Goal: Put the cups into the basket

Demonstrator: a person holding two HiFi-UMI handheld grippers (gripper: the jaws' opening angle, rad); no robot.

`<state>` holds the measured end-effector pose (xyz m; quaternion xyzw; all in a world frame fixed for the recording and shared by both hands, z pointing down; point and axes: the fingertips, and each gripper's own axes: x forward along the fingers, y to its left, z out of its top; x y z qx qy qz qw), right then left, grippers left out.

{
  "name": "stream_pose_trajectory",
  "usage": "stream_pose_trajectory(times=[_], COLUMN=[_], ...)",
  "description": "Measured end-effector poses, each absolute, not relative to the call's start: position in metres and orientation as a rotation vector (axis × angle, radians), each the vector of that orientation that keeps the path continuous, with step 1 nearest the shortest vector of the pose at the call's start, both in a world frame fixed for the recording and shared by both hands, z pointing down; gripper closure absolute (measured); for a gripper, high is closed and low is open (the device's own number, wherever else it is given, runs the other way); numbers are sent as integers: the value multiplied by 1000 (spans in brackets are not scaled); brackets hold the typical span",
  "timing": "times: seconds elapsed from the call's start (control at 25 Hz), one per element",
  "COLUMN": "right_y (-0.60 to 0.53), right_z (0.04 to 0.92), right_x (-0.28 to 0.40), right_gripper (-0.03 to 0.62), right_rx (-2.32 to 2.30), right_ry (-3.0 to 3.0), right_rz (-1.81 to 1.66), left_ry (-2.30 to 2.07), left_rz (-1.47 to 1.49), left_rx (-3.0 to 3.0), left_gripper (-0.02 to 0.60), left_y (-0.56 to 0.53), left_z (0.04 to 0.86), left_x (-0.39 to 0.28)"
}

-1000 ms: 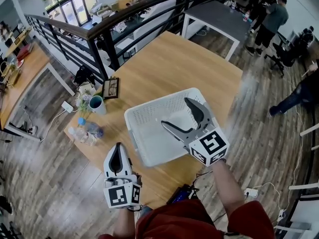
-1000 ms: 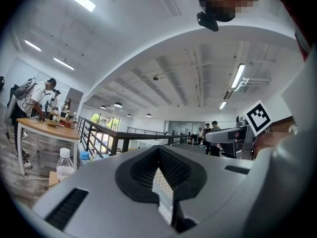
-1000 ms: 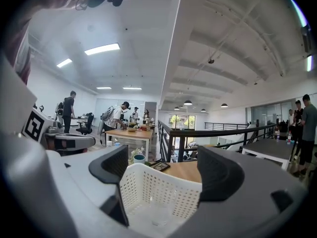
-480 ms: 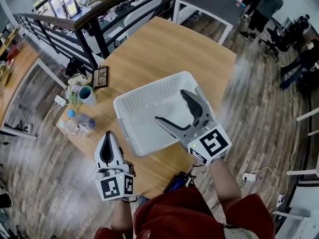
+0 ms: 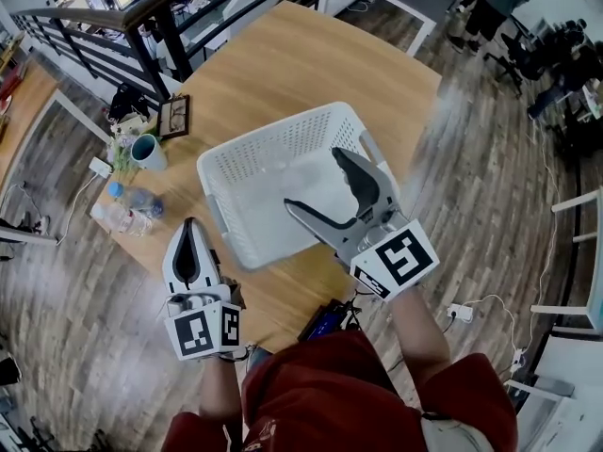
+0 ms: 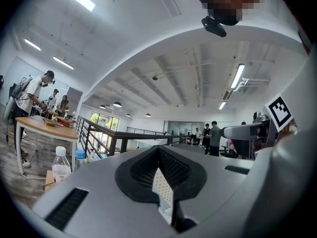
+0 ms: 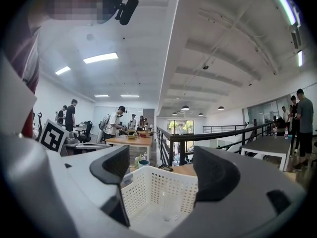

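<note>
My right tongs [image 5: 314, 179] stand wide open, nothing between the jaws, hanging above the near right part of the white basket [image 5: 247, 155]. In the right gripper view [image 7: 163, 175] I look between the spread jaws straight down into the basket [image 7: 148, 182], where a clear glass cup [image 7: 170, 205] stands upright on its floor. My left tongs [image 5: 188, 238] are closed, jaws together with only a thin slit between them and gripping nothing; they sit left of the basket's near corner, out over the edge of the wooden table [image 5: 283, 64]. The left gripper view [image 6: 161, 182] shows just a sliver of perforated white through that slit.

A teal cup [image 5: 146, 151] stands upright on the table, well left of the basket and outside it, with plastic bottles [image 5: 127, 207] nearer me and a small framed picture [image 5: 174, 118] beyond it.

Against a second ago, little differs: the right jaws are as wide as before and in the same place over the basket, the left ones are closed as before, and the teal cup has not moved. Only my view has swung, sliding the table toward the upper left.
</note>
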<state>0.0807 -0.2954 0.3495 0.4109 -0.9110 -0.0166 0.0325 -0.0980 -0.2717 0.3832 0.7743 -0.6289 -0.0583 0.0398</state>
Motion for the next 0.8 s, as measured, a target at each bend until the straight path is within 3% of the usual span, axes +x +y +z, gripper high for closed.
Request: stream_pose_trajectory(times=[0.24,0.56,0.8], right_y=[-295,-299,-296], right_z=[354,348,351], right_x=[78,90,89], right_gripper=[195,367,375], right_rx=[1262,1367,1354], right_ry=[-2804,-2855,-2861], right_rz=[-41,18,41], left_ry=[-1926,-1931,-1926], left_rz=[-174,-173,-172], left_rx=[2370,2373,2377], left_gripper=[581,581,581], left_y=[-272,-273,-271], left_z=[386,385,386], left_x=[-99,-100,-99])
